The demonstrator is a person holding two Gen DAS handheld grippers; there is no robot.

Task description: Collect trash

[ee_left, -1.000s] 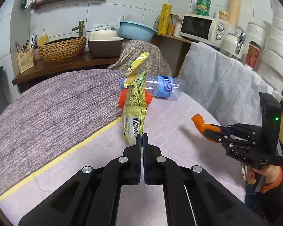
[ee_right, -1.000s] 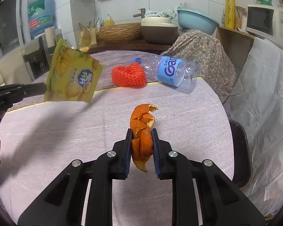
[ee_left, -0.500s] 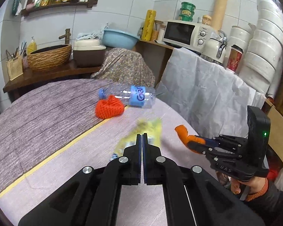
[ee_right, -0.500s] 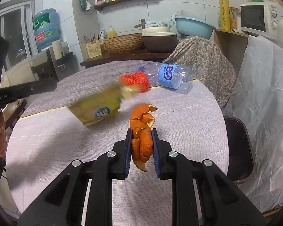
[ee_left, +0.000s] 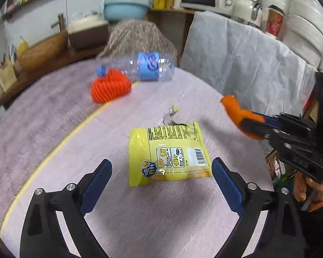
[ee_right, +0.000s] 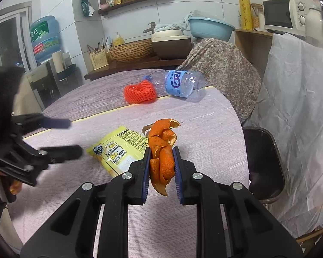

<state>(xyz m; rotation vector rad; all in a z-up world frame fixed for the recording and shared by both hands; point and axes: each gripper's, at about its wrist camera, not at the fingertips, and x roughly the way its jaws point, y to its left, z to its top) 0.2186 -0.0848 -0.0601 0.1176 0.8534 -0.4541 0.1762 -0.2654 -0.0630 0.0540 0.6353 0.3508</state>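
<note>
Kitchen tiles and a wooden counter run behind a round table (ee_left: 43, 116) under a purple-grey cloth with a yellow stripe. On the counter, from the left, sit a woven basket (ee_right: 130, 50), a brown pot (ee_right: 170, 45) and a pale blue basin (ee_right: 211, 26); a microwave (ee_right: 284, 14) stands further right.

At the left of the right wrist view, the left gripper (ee_right: 72, 136) hangs above the table, its jaws opening with nothing between them. Just beyond its fingertips a yellow snack wrapper (ee_left: 168, 152) lies flat on the cloth, barcode side up, apart from both pads. Behind it, toward the far edge of the table, an orange mesh net (ee_left: 111, 88) touches the neck of a clear plastic bottle (ee_left: 148, 66) lying on its side, blue label up.

To the right, the right gripper (ee_right: 161, 167) is clamped on a curled strip of orange peel (ee_right: 162, 148), held off the table just beside the wrapper. A white sheet (ee_right: 295, 99) drapes over furniture at the far right, a dark chair seat (ee_right: 264, 159) below it.
</note>
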